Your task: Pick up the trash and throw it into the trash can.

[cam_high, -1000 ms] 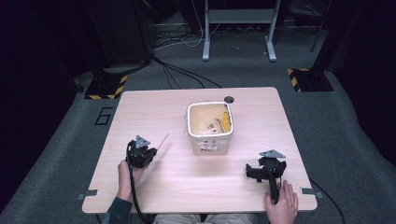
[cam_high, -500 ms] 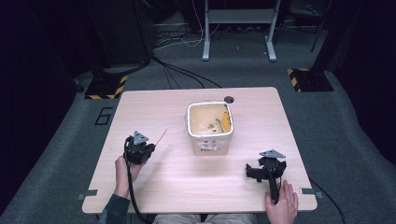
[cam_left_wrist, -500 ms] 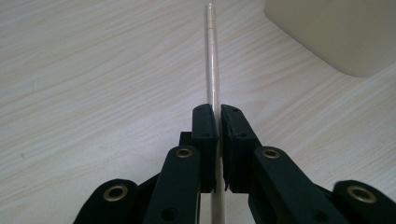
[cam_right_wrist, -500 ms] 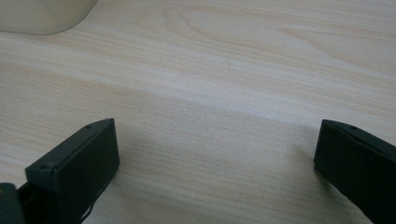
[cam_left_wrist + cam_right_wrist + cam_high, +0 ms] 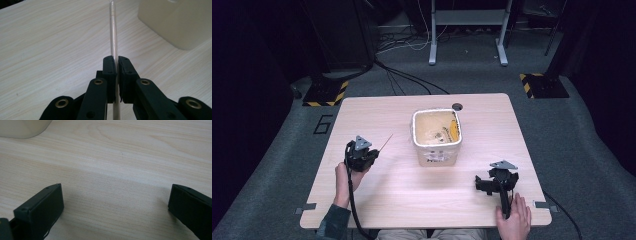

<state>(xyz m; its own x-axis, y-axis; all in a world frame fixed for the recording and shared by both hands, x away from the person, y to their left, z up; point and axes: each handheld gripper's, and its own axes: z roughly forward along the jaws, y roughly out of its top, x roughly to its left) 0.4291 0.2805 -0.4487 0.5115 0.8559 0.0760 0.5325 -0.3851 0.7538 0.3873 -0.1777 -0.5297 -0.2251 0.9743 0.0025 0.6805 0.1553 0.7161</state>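
One thin stick [image 5: 114, 37] is all I'm carrying right now, pinched between the jaws of my left gripper [image 5: 361, 155] with most of its length poking out ahead toward the tub [image 5: 436, 136]. Compared with a second ago the left gripper has slid a bit left and away from the table's [image 5: 377, 200] near edge, and the stick has gone with it, so I'd say the grip is solid and the pickup part is done. It sits over the left half of the table, tip aimed up and to the right, well apart from the tub wall. My guess is the stick is headed into that tub, which already has some yellowish bits inside, though I can't tell what they are. Room-wise, the stretch of bare wood between stick and tub is open, nothing to snag on. The table's left edge is near my left hand [image 5: 343, 178], so I wouldn't drift further that way. Over on the right, my right gripper [image 5: 496, 182] hasn't budged, jaws spread wide over bare wood, holding nothing, close to the near right corner.
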